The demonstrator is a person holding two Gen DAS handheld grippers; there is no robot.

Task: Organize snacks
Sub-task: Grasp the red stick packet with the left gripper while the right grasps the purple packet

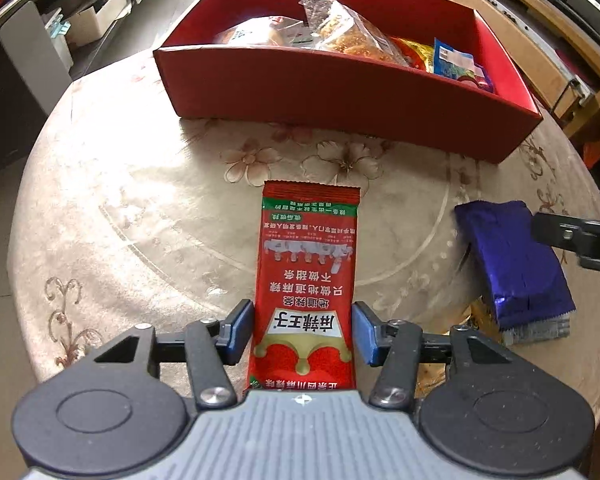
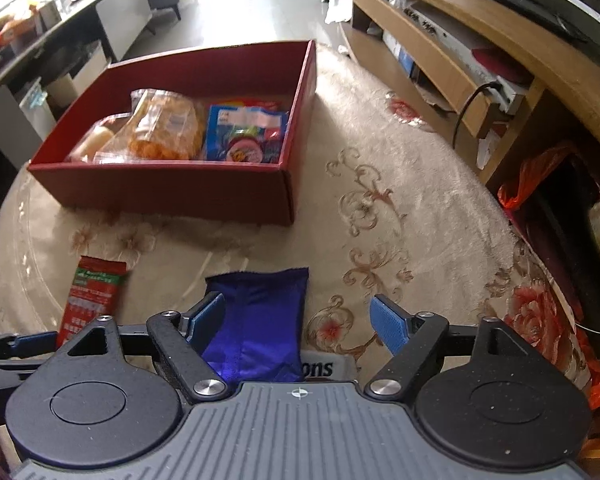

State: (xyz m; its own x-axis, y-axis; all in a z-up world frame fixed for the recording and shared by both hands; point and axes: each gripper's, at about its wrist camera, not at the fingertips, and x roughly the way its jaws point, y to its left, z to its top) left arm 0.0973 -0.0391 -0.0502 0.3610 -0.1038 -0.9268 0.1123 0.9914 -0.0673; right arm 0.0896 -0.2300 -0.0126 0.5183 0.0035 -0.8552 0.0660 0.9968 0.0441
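Left wrist: left gripper (image 1: pixel 303 330) straddles the red snack packet (image 1: pixel 306 280) mid-table, pads at its edges, contact unclear. Red box (image 1: pixel 340 96) at the far edge part-filled.

Right wrist: right gripper (image 2: pixel 298 322) spread over the blue packet (image 2: pixel 256 320), unclamped. Two packets left; clear cloth ahead.

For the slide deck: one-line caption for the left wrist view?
Left tool closing around a red snack packet on the table, red box beyond.
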